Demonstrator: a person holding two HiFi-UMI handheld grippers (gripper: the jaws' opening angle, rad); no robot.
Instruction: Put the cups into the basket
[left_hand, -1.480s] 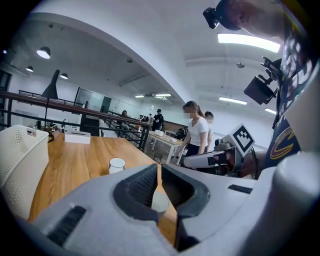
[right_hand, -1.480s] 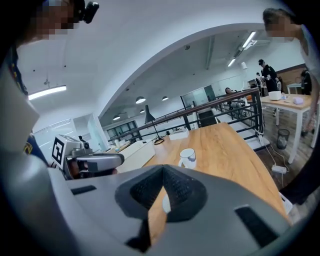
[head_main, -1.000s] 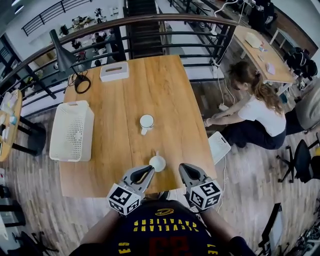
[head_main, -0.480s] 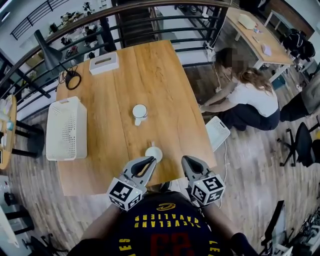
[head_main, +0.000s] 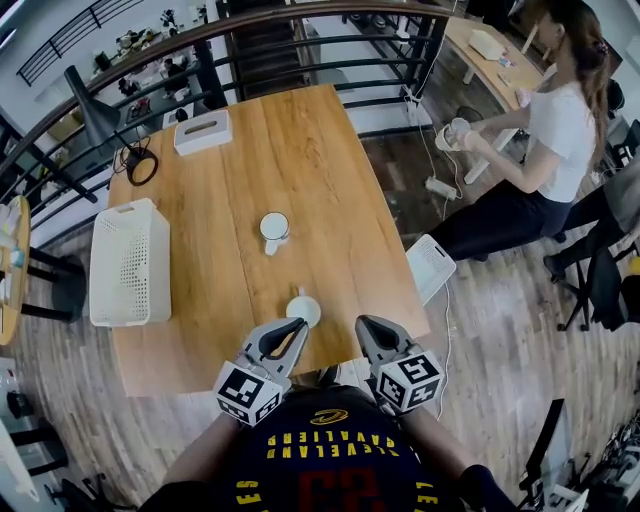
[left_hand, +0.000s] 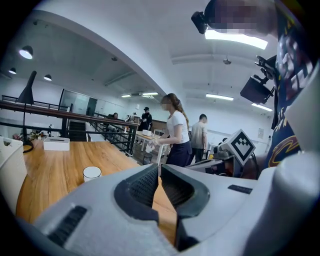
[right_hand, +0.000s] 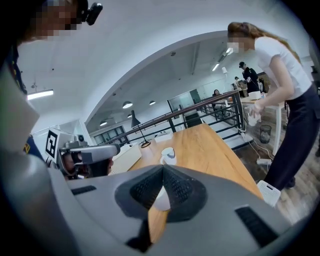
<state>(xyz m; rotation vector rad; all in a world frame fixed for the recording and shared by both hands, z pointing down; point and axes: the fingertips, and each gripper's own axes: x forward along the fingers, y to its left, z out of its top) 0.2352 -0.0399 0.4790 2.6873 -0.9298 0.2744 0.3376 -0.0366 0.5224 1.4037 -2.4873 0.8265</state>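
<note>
Two white cups stand on the wooden table (head_main: 330, 170): one (head_main: 273, 228) mid-table, the other (head_main: 303, 309) near the front edge. The far cup (left_hand: 92, 173) shows in the left gripper view and again (right_hand: 167, 155) in the right gripper view, where the near cup (right_hand: 161, 200) peeks through below the jaws. The white perforated basket (head_main: 130, 262) sits at the table's left edge. My left gripper (head_main: 297, 327) hovers just in front of the near cup, shut and empty. My right gripper (head_main: 362, 325) is to that cup's right, also shut and empty.
A white tissue box (head_main: 203, 131) and a black desk lamp (head_main: 95, 110) with a coiled cable stand at the table's far left. A black railing (head_main: 300, 50) runs behind the table. A person (head_main: 540, 150) stands on the floor to the right, beside another desk.
The person on the right has risen from crouching to standing. The head view has shifted a little. Both grippers stay in place, shut, and the cups have not moved.
</note>
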